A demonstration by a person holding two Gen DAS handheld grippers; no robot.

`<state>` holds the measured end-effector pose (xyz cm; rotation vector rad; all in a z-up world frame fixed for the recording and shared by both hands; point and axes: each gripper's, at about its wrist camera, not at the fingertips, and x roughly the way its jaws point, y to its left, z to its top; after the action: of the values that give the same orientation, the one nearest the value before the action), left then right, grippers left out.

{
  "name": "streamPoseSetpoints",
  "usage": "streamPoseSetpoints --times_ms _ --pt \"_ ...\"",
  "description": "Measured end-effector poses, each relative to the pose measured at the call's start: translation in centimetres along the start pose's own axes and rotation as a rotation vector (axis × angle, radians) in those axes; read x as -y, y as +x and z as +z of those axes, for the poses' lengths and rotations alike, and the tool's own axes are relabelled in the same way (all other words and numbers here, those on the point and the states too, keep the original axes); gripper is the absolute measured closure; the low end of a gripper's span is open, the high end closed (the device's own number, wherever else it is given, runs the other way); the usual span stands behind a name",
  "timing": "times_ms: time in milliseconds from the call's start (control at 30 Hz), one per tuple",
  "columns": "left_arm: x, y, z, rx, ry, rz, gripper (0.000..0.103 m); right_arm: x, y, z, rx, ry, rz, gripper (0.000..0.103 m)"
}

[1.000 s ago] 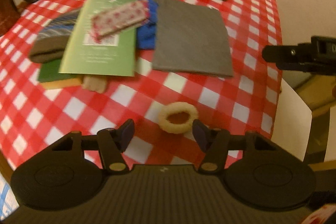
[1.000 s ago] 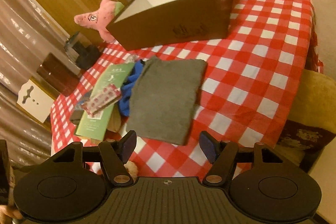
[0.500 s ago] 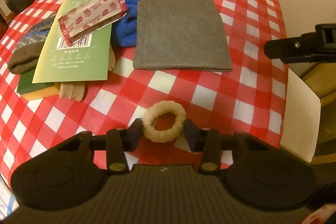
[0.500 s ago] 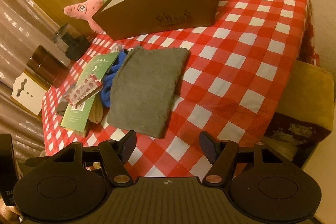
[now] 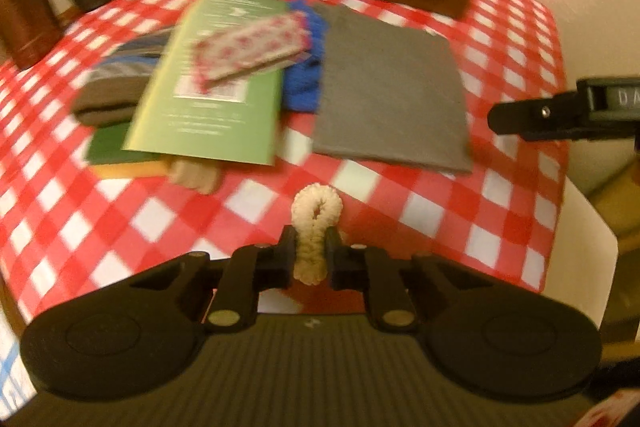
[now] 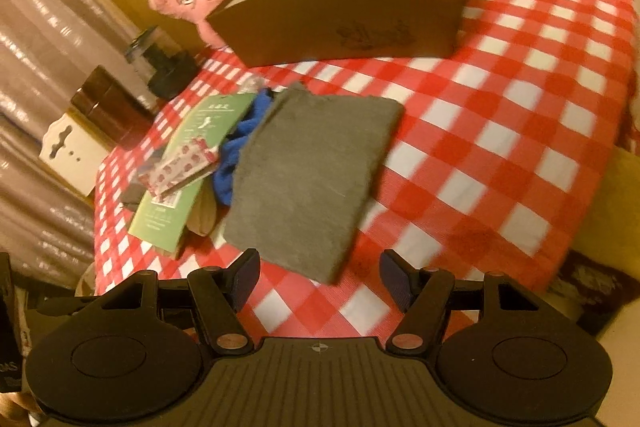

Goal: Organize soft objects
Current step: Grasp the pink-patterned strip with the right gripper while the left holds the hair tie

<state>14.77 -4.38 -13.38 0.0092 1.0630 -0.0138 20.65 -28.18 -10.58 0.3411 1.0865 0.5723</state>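
One cardboard box (image 6: 344, 15), open top, white inside, contents unseen.

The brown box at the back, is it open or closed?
Open. The brown box has no lid on, and its white inner wall shows.

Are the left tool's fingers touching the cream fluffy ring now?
Touching. The left wrist view shows the left tool closing its fingers on the cream ring, which is squeezed flat between them, with no gap on either side.
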Motion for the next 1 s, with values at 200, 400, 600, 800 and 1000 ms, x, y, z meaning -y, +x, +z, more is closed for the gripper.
streamPoseSetpoints --times_ms 200,400,600,800,1000 --pt "-3.1 -2.6 0.6 0.044 -0.115 0.09 0.089 -2.9 2.6 2.2 -0.013 -0.115 0.079 0.037" --pt "-6.4 -4.2 0.5 0.054 -0.259 0.154 0.089 -5.9 5.5 4.4 -0.011 -0.245 0.126 0.052" --pt "-8.1 -5.1 0.1 0.044 -0.339 0.199 0.089 -7.9 7.7 6.3 0.002 -0.385 0.146 0.053" --pt "-8.9 -5.7 -0.1 0.039 -0.398 0.212 0.089 -7.8 9.9 8.1 -0.027 -0.496 0.187 0.053" --pt "-9.1 -5.8 -0.1 0.031 -0.417 0.219 0.089 -7.8 10.1 8.1 -0.057 -0.498 0.205 0.053"
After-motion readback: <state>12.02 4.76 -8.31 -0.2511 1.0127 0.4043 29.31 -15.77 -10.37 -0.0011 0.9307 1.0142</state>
